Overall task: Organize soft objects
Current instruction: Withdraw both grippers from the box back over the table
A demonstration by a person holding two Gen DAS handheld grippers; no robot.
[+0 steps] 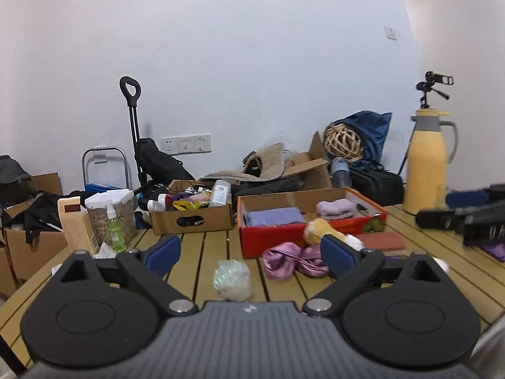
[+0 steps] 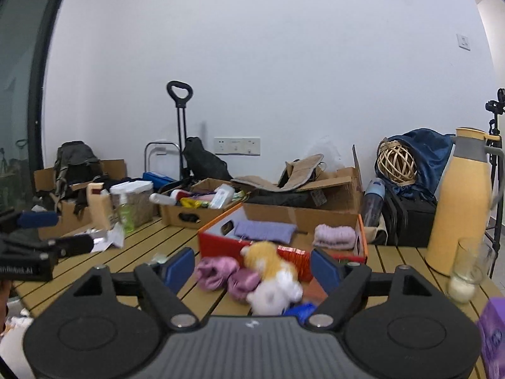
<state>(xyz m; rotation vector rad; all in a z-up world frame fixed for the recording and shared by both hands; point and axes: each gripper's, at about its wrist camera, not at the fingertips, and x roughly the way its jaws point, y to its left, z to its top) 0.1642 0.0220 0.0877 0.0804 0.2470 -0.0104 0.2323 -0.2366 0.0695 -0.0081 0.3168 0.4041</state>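
Observation:
A red box [image 1: 271, 237] [image 2: 221, 243] on the wooden table holds a folded purple towel [image 1: 273, 216] [image 2: 265, 231] and a lilac knit roll [image 1: 336, 208] [image 2: 334, 236]. In front of it lie a pink cloth [image 1: 285, 262] [image 2: 221, 271] and a yellow-and-white plush toy [image 1: 318, 230] [image 2: 271, 271]. A small pale crumpled bundle [image 1: 233, 279] lies nearer. My left gripper [image 1: 251, 252] is open and empty above the table. My right gripper [image 2: 252, 267] is open, its pads either side of the plush and pink cloth, not touching them.
A cardboard box of bottles and packets [image 1: 192, 213] [image 2: 195, 208] stands left of the red box. A green spray bottle [image 1: 115, 229], a jar and a carton stand at far left. A yellow thermos [image 1: 427, 165] [image 2: 460, 202] and a glass [image 2: 467, 271] are at right. A purple box [image 2: 492, 341] is near right.

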